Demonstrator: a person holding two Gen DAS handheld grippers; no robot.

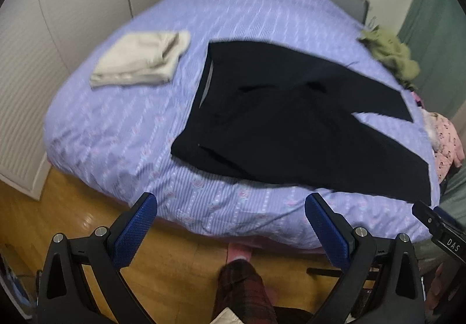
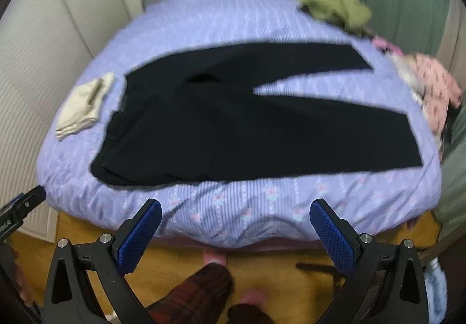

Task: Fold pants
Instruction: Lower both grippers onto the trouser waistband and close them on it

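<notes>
Right wrist view shows the black pants point(image 2: 233, 126) spread flat on the bed point(image 2: 204, 216), waistband toward the bed's left edge and the two legs splayed in a V toward the right edge, the nearer leg running close along the front edge; no fold looks made yet, so the task seems to be at its start. Both tongs stand wide open and hold nothing; the right tongs point(image 2: 235, 232) hang over the front edge of the bed, short of the cloth, and the left tongs point(image 1: 231, 226) hang likewise, below the waistband end.

The likely trouble: the nearer leg lies so close to the front edge that a careless pull could drag it off onto the floor; the bedcover is soft and wrinkled, so a pinch may catch cover with pants or take one layer only, leaving the fold crooked; both views are blurred, so hems and seams are hard to place exactly.

Around it: a folded beige cloth point(image 2: 84, 105) lies near the left edge just beside the waistband, with little room between; an olive garment point(image 2: 335, 8) sits heaped at the far right corner, and a pink patterned garment point(image 2: 431, 88) at the right edge near the leg ends, which could crowd a lengthwise fold.
</notes>
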